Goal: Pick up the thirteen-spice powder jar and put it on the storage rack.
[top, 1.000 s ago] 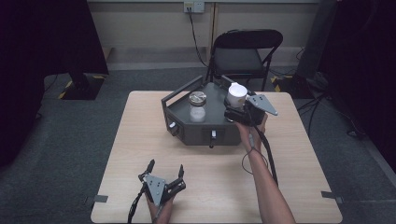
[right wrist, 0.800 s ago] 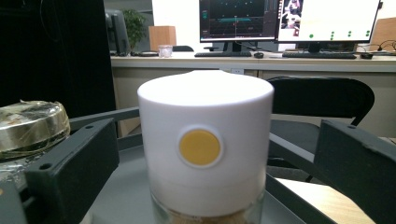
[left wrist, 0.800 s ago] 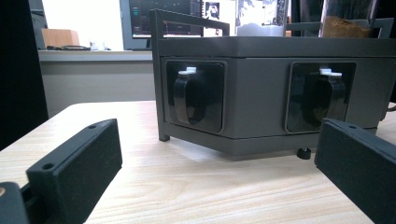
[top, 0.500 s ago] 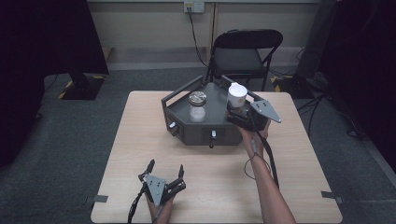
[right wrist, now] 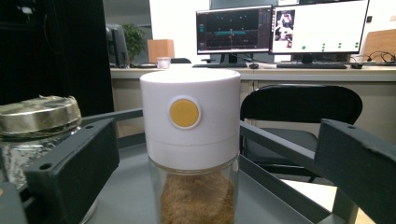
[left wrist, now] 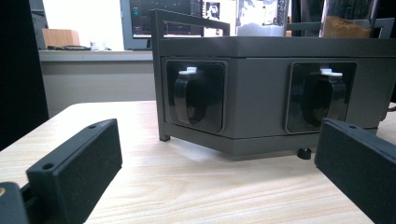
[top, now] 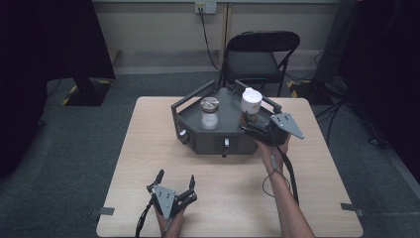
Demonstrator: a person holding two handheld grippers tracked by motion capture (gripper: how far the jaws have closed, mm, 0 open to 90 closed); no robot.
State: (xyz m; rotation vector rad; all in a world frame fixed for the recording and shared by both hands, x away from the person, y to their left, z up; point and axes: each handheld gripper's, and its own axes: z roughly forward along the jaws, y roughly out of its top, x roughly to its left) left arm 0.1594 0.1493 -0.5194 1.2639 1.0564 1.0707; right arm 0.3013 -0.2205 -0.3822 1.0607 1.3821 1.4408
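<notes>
Behind the wooden table [top: 124,163] stood a folding chair [top: 260,57]. On the grey tray [top: 195,139], the white-capped jar [top: 251,106] stood between my right gripper [top: 246,126] jaws, wide apart. Left gripper [top: 176,181] waited open before the tray. I judged closing came next.

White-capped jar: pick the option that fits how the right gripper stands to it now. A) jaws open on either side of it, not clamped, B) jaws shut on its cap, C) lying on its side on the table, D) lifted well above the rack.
A: in the right gripper view the white-capped jar stands upright between the wide-open jaws of the right gripper, on the dark rack.
</notes>
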